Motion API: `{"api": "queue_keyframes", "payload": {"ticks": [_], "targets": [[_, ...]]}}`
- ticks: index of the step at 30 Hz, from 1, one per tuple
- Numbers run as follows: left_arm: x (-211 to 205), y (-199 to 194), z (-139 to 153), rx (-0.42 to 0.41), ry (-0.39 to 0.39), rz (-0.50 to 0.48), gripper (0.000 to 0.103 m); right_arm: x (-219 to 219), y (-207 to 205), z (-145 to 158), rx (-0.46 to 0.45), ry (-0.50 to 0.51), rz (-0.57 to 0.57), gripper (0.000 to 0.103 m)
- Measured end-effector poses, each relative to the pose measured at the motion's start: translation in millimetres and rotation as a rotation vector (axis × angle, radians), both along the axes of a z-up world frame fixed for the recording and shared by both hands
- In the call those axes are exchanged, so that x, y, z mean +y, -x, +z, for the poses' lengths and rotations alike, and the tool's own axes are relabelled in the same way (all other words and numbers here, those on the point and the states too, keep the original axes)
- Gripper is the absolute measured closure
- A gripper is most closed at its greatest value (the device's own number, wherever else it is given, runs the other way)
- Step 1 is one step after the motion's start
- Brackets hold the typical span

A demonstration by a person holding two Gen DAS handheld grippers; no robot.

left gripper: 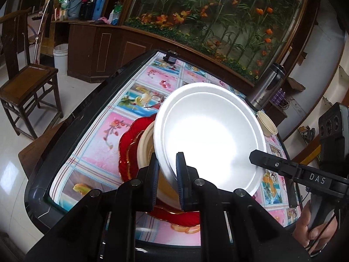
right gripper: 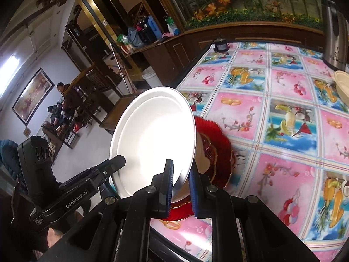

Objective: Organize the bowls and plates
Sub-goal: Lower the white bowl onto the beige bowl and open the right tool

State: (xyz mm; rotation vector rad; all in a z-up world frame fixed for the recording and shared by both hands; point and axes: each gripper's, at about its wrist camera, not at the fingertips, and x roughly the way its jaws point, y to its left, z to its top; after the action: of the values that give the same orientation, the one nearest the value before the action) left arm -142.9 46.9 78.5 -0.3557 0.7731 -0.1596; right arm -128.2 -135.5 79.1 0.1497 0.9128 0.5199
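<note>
A white plate is held tilted above a red scalloped plate that carries a cream bowl. My left gripper is shut on the white plate's near rim. My right gripper is shut on the same white plate at its opposite rim; its finger shows in the left wrist view. The red plate lies under it on the table. A second cream bowl stands at the far right, also in the right wrist view.
A fruit-patterned tablecloth covers the black-edged table. A steel kettle stands by the far right edge. A small black object sits at the far edge. A wooden chair stands left of the table.
</note>
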Motion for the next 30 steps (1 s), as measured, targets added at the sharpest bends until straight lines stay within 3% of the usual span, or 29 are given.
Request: {"api": "queue_keyframes", "payload": {"ticks": [10, 22, 25, 30], "targets": [[8.6, 0.0, -9.0, 0.025, 0.004, 0.011, 0.092, 12.5, -4.5, -16.0, 0.070, 0.002, 0.019, 0.087], [9.8, -0.7, -15.4, 0.043, 0.008, 0.009, 0.092, 16.6, -3.5, -19.4, 0.081, 0.017, 0.024, 0.086], [10.0, -0.8, -15.8, 0.041, 0.007, 0.010, 0.092, 16.5, -4.1, -20.1, 0.087, 0.011, 0.028, 0.084], [9.9, -2.0, -18.5, 0.044, -0.003, 0.016, 0.092, 13.4, -2.7, -18.1, 0.084, -0.003, 0.027, 0.071]]}}
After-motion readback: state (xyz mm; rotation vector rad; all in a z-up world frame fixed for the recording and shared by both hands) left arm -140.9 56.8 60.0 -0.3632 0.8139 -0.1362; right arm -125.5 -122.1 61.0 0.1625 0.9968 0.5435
